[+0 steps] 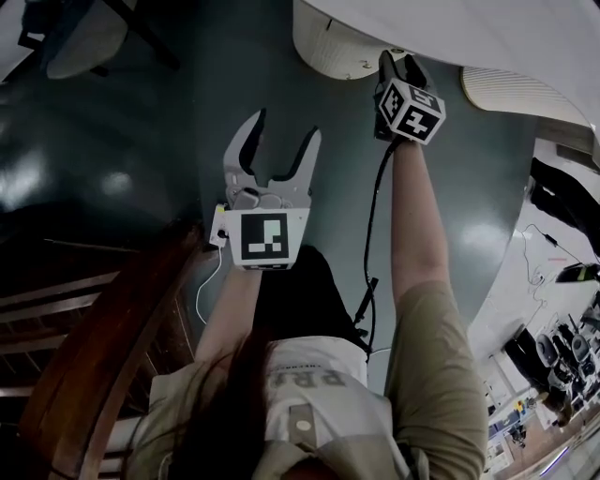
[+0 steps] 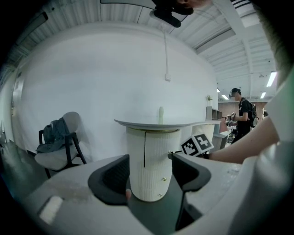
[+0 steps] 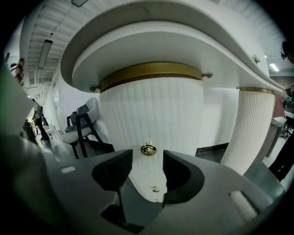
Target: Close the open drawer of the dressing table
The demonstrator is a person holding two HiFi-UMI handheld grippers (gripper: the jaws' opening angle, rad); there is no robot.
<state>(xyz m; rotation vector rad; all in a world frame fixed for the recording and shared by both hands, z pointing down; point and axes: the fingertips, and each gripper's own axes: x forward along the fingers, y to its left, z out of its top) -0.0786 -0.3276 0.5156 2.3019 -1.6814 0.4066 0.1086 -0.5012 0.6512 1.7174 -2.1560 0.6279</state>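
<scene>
The white dressing table [image 1: 450,28] stands on a ribbed round pedestal [image 3: 151,114] with a gold band under the top. My right gripper [image 3: 148,163] is open right at the pedestal's front. A gold drawer knob [image 3: 148,148] sits just past its fingertips, level with the gap, and the pads do not touch it. A smaller knob [image 3: 156,188] shows lower down. In the head view the right gripper [image 1: 398,64] reaches the pedestal [image 1: 342,47]. My left gripper [image 1: 284,131] hangs open and empty over the dark floor, well short of the pedestal [image 2: 151,160].
A dark chair with clothes on it [image 2: 59,142] stands left of the table. A second ribbed column [image 3: 250,124] rises on the right. Dark wooden furniture [image 1: 94,347] is at my lower left. A person [image 2: 241,114] stands far off, beside cluttered desks [image 1: 562,319].
</scene>
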